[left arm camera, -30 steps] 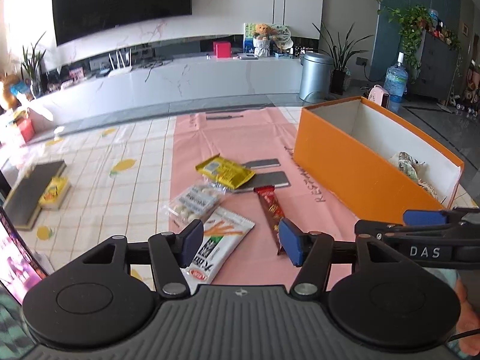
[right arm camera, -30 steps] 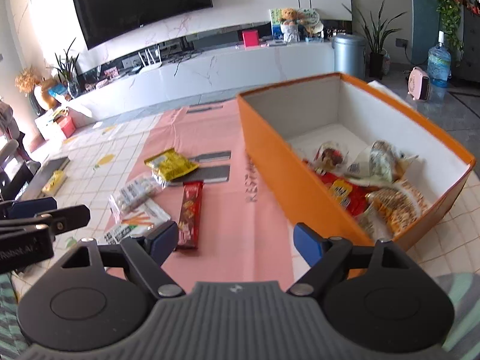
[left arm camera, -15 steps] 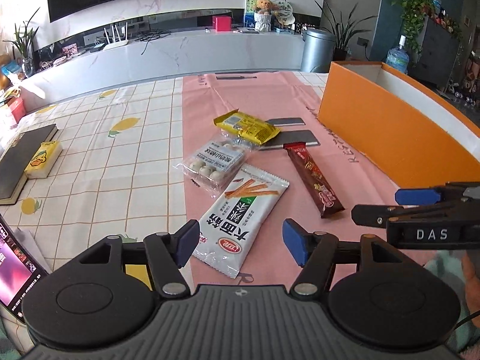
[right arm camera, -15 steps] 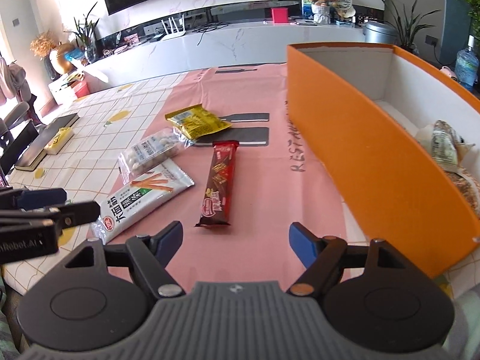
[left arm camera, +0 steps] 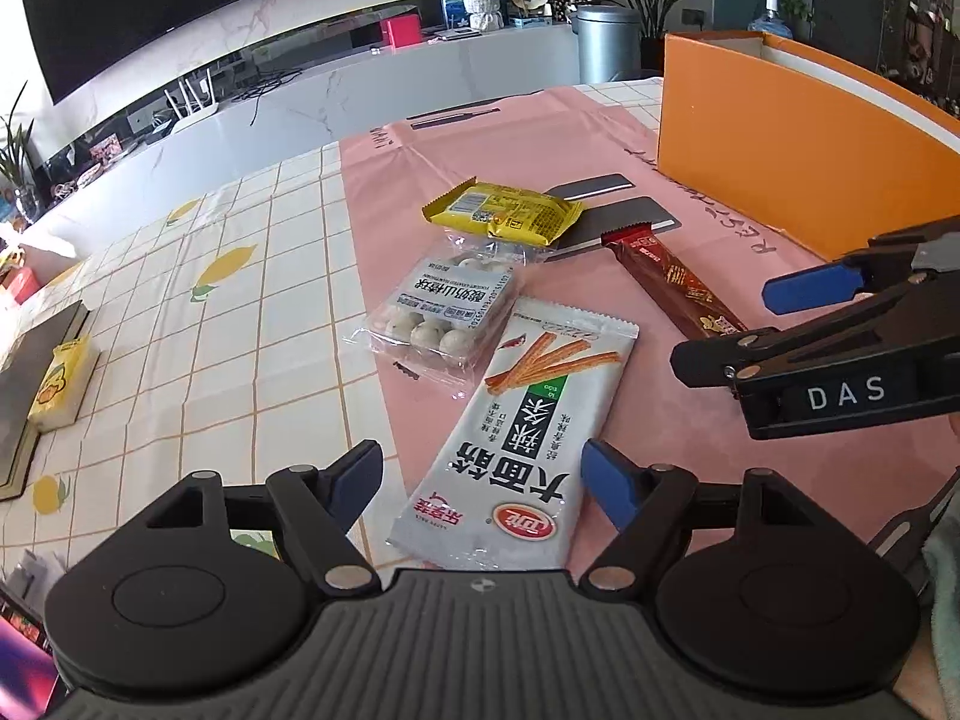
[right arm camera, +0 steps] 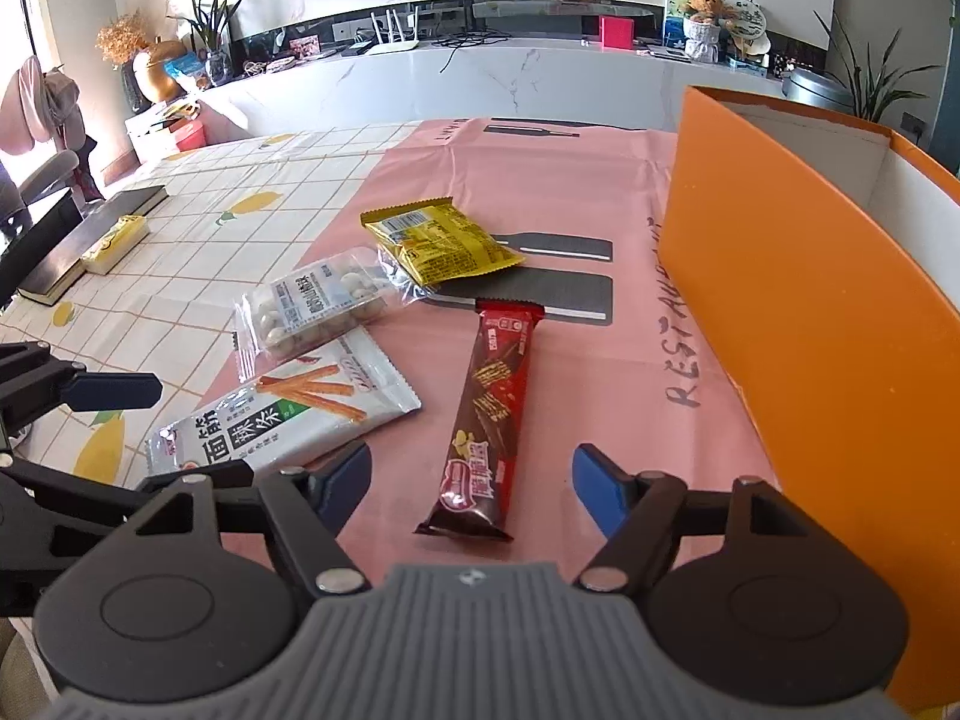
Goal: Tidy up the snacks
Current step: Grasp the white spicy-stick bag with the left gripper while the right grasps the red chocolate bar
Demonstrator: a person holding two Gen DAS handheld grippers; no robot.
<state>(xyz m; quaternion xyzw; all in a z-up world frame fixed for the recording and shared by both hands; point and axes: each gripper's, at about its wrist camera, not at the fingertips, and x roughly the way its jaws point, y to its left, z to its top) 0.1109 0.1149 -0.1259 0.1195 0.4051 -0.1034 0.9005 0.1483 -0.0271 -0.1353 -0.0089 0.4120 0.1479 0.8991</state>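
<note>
Left gripper (left arm camera: 480,483) spread wide over the near end of the white stick-snack packet (left arm camera: 516,444), pinching nothing. Right gripper (right arm camera: 471,480) likewise spread, straddling the red wafer bar (right arm camera: 489,414) on the pink mat (right arm camera: 564,180), beside the orange box (right arm camera: 798,324).

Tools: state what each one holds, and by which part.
Nothing. The left tool is open over the white packet; the right tool is open over the red bar.

Both tongs, left (left arm camera: 483,480) and right (right arm camera: 471,474), hover low, jaws spread wide.
</note>
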